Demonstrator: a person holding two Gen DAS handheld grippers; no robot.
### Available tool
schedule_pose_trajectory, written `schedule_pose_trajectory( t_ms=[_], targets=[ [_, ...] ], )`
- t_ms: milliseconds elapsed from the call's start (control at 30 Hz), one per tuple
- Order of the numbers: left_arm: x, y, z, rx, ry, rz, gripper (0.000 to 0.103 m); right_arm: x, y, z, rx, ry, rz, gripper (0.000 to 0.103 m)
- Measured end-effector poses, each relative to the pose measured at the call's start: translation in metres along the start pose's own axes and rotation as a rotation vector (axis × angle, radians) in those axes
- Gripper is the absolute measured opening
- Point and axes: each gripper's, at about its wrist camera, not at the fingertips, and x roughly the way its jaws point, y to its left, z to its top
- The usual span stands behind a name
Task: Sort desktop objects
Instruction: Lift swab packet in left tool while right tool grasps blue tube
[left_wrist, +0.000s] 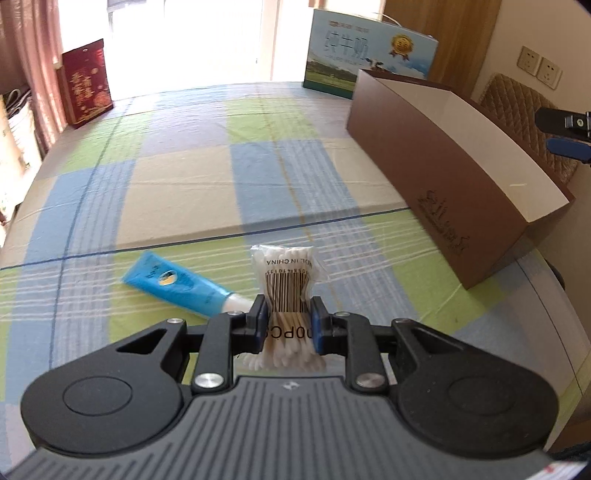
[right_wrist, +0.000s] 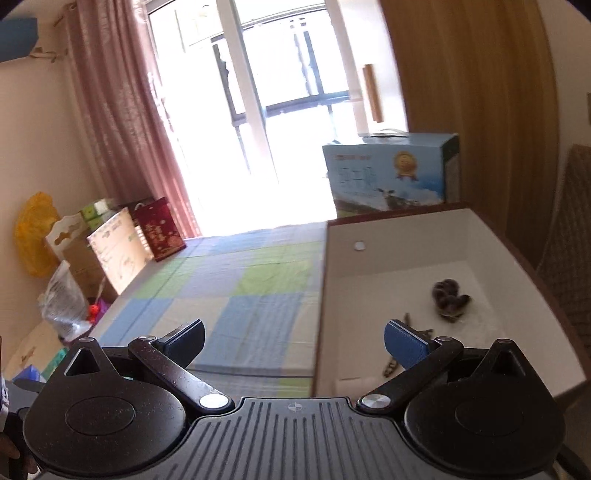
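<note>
So I'm holding the cotton swab pack (left_wrist: 286, 291) in the left claw (left_wrist: 288, 321), pads pinching it across the middle, pack sticking straight out ahead along the fingers with its barcode side up. It's a soft clear bag, squeezed in at the waist where I'm gripping, so I'm guessing it'll flop a bit. It looks to be raised a little off the checked tablecloth (left_wrist: 184, 184). The key thing: the brown box (left_wrist: 443, 177) is lying ahead and off to my right, long side running away from me, so I'm thinking swing right and forward over its rim. The blue tube (left_wrist: 173, 284) is lying on the cloth just left of the claw, cap end pointing toward it. The right claw (right_wrist: 295, 343) is spread wide, holding nothing, hovering at the box's near corner, where a small dark item (right_wrist: 448, 295) and some keys (right_wrist: 410, 332) are sitting inside.
</note>
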Motion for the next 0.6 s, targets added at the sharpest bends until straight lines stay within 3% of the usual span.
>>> schedule_pose_trajectory(
  t_ms=[167,400,600],
  targets=[
    [-0.023,0.045,-0.01,-0.069,-0.021,0.078,0.019,0.03,0.05,-0.006,-0.074,0.026,0.108,0.101],
    [-0.033,0.088,-0.02,-0.122,-0.026,0.125,0.019,0.092,0.109,-0.036,-0.194,0.132,0.231,0.101],
    [-0.029,0.11,-0.021,-0.144,-0.022,0.129,0.019,0.144,0.142,-0.071,-0.277,0.271,0.315,0.081]
  ],
)
